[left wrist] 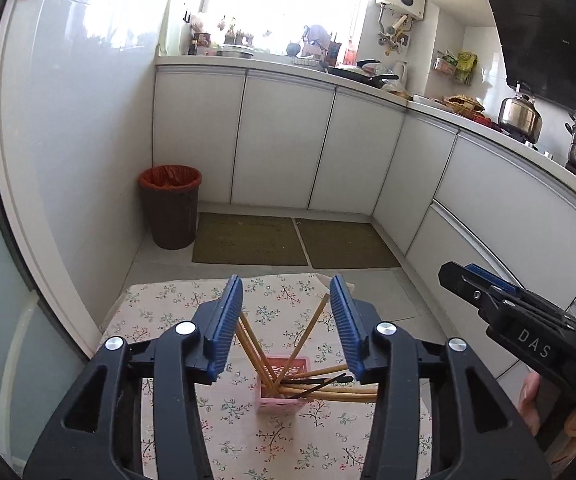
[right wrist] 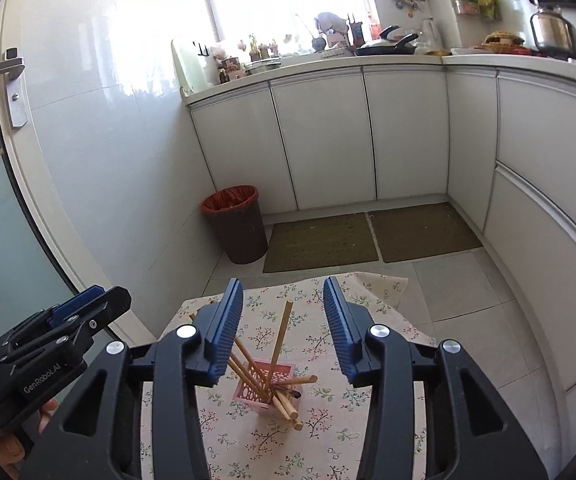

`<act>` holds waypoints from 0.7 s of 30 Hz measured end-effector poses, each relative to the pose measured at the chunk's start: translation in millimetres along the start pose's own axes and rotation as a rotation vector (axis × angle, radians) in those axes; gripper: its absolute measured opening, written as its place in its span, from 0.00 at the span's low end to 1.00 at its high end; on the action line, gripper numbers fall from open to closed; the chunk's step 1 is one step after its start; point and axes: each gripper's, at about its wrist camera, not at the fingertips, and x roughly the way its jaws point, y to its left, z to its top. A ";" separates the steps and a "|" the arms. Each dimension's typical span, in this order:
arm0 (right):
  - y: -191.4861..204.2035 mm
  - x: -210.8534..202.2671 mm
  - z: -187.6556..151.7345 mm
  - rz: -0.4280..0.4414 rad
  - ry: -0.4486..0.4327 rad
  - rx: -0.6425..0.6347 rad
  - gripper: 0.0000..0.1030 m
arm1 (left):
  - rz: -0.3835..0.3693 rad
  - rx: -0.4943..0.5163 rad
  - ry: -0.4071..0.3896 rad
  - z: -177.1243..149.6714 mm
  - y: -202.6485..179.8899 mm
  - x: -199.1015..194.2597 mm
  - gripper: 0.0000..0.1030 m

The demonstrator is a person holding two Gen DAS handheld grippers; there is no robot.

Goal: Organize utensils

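Two grippers are hanging over my little table right now, one in each hand; the left gripper [left wrist: 286, 292] is sitting with its blue ribbed pads parted and nothing between them; same deal with the right gripper [right wrist: 283, 292], jaws apart and gripping nothing at all. Below both of them the small pink plastic lattice basket [left wrist: 284, 388] is standing upright on the cream floral tablecloth [left wrist: 160, 312], and the bunch of tan wooden chopsticks [right wrist: 278, 340] is poking out of it; some are leaning up and fanning outward, others are tipping over the basket's rim almost flat; a couple of dark chopsticks [left wrist: 324, 381] are mixed in there too. From the left camera I'm seeing the right gripper off to the side, well clear of the basket; further back the brown round bin with the red liner [left wrist: 171, 206] is standing on the tiled floor beside two olive floor mats [left wrist: 248, 240].
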 end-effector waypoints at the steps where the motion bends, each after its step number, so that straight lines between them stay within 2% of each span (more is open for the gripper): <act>1: 2.8 -6.2 -2.1 -0.015 -0.007 -0.006 0.48 | 0.019 0.007 -0.012 -1.8 -3.1 -5.9 0.54; 3: 6.9 -18.2 -5.9 -0.056 -0.029 -0.019 0.56 | 0.069 0.029 -0.049 -5.3 -10.8 -18.6 0.75; 5: 11.0 -30.4 -9.7 -0.093 -0.049 -0.024 0.64 | 0.118 0.052 -0.086 -8.1 -19.3 -31.6 0.86; 6: 12.1 -36.8 -12.3 -0.119 -0.057 -0.024 0.72 | 0.151 0.059 -0.101 -10.8 -23.7 -38.8 0.93; 7: 12.7 -43.0 -15.2 -0.155 -0.064 -0.024 0.81 | 0.179 0.063 -0.112 -13.4 -26.9 -45.2 0.93; 9: 13.8 -58.0 -20.7 -0.222 -0.090 -0.017 0.89 | 0.230 0.063 -0.133 -18.3 -32.6 -57.1 0.93; 13: 7.5 -86.0 -34.9 -0.340 -0.143 -0.011 0.94 | 0.346 0.039 -0.179 -32.7 -37.7 -81.5 0.93; 18: -1.0 -113.8 -54.7 -0.447 -0.167 0.007 0.94 | 0.338 0.001 -0.196 -49.1 -44.1 -110.8 0.93; 21: -4.1 -129.1 -65.5 -0.462 -0.167 0.006 0.94 | 0.325 -0.038 -0.225 -58.5 -46.1 -129.6 0.93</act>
